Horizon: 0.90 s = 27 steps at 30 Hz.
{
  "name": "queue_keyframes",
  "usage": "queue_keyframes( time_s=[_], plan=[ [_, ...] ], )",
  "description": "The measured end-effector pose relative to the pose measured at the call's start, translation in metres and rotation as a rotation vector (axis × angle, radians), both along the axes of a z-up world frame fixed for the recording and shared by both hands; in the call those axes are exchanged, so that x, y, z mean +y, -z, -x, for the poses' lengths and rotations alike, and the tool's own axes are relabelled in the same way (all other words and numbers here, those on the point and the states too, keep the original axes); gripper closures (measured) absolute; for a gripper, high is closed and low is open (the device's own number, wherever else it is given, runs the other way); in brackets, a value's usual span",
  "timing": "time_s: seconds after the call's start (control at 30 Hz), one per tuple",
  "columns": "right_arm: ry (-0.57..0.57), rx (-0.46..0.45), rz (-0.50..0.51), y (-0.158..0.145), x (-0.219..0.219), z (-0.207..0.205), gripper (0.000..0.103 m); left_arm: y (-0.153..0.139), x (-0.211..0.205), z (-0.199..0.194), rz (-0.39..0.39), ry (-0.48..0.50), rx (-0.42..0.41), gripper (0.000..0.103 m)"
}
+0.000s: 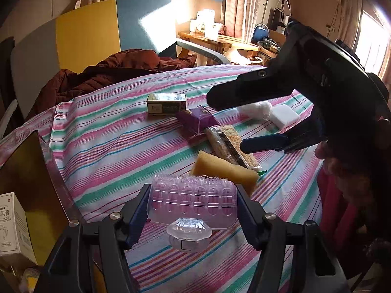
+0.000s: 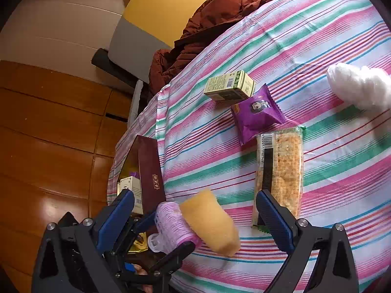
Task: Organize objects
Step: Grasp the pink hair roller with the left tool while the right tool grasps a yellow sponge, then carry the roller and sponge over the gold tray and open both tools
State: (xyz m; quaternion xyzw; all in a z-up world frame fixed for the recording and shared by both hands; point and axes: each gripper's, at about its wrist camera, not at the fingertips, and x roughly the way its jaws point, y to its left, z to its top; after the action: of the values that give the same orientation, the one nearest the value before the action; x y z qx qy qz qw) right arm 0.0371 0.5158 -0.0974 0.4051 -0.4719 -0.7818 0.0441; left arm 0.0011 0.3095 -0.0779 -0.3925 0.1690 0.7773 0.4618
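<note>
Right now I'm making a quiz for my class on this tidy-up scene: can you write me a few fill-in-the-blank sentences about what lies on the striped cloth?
1. The left tool is shut on a clear plastic ____.
2. The right tool is ____, holding nothing.
3. The snack packet between the small box and the cracker pack is coloured ____.
4. The sponge is coloured ____.

Missing words: hair roller; open; purple; yellow
</note>
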Motion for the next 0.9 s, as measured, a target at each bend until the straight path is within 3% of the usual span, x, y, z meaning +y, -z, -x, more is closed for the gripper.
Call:
queue_keyframes(
  time_s=[0.17, 0.27, 0.33, 0.53, 0.67, 0.9],
  plan=[
    [-0.074, -0.037, 0.027, 0.007, -0.012, 0.008, 0.007, -0.013, -0.004, -0.001, -0.046, -0.012, 0.008, 0.036],
    [-0.113, -0.059, 0.012, 0.010, -0.021, 0.013, 0.022, -0.018, -0.003, -0.004, -0.052, -0.012, 0.024, 0.036],
    [-0.132, -0.065, -0.012, 0.010, -0.025, 0.015, 0.045, -0.018, -0.003, -0.003, -0.043, -0.026, 0.037, 0.037],
    [-0.114, -0.060, -0.093, 0.006, -0.025, 0.012, 0.072, -0.017, -0.008, 0.002, -0.043, -0.043, 0.021, 0.037],
    [-0.018, -0.109, -0.145, 0.010, -0.007, 0.004, 0.072, -0.017, -0.011, 0.002, -0.044, -0.050, 0.021, 0.037],
    [0.019, -0.093, -0.153, 0.005, 0.000, 0.001, 0.072, -0.029, -0.028, 0.012, -0.065, -0.106, -0.007, 0.037]
  ],
)
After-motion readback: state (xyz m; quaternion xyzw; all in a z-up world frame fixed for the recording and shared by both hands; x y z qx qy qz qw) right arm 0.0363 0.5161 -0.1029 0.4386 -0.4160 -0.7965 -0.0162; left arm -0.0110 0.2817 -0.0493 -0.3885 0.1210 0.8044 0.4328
